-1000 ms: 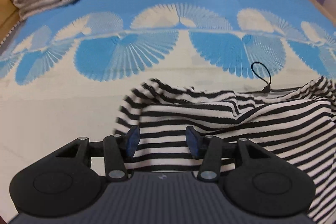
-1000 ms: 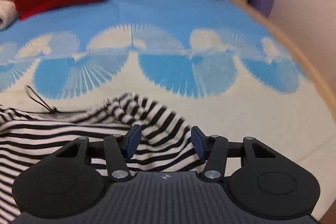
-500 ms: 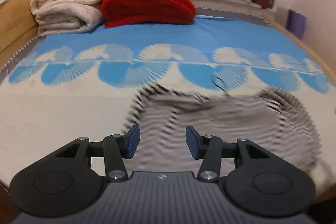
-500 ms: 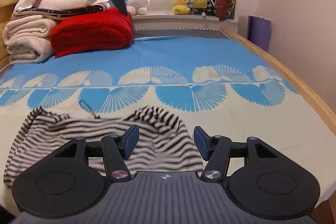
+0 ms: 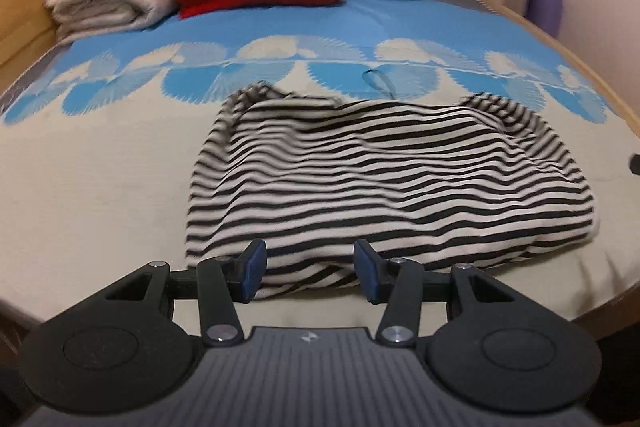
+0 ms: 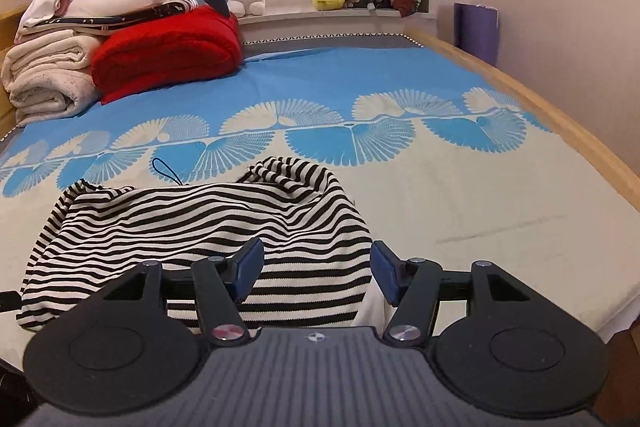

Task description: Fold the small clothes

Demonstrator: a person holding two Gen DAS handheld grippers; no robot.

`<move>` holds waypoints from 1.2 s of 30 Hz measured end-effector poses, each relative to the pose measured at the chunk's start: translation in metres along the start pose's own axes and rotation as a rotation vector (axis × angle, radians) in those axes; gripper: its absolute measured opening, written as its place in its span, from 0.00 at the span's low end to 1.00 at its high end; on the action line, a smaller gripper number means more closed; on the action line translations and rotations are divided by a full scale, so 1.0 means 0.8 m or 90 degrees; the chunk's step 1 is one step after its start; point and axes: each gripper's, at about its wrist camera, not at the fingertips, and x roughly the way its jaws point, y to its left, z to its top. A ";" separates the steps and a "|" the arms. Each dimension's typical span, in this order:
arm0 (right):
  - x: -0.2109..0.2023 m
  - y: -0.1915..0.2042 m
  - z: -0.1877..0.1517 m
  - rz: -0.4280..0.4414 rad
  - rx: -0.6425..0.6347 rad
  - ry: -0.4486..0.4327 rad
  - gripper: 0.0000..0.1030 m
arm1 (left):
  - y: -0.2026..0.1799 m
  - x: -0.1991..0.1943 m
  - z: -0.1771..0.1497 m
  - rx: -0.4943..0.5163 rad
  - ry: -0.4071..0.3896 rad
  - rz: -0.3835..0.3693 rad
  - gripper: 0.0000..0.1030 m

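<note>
I hover both the left hand-held gripper [image 5: 306, 269] and right hand-held gripper [image 6: 318, 271], spread and empty, over the black-and-white striped knit garment [image 5: 360, 171], flattened on the blue-and-cream patterned bed [image 5: 100, 155] for folding.

A black-and-white striped knit garment [image 5: 384, 183] [image 6: 208, 239] lies folded and rumpled on the bed's cream area, its two rounded corners toward twelve o'clock, its long folded edge toward six o'clock near the bed's edge.
</note>
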 end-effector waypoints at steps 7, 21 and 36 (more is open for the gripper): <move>-0.006 0.005 -0.005 -0.002 -0.030 -0.007 0.59 | -0.016 -0.016 -0.018 0.071 -0.027 -0.011 0.52; -0.023 -0.002 -0.008 -0.014 0.000 -0.021 0.59 | 0.002 -0.001 -0.023 0.037 -0.005 -0.016 0.52; -0.005 0.025 -0.003 -0.027 -0.047 -0.025 0.59 | 0.038 -0.002 -0.016 0.012 -0.013 -0.024 0.52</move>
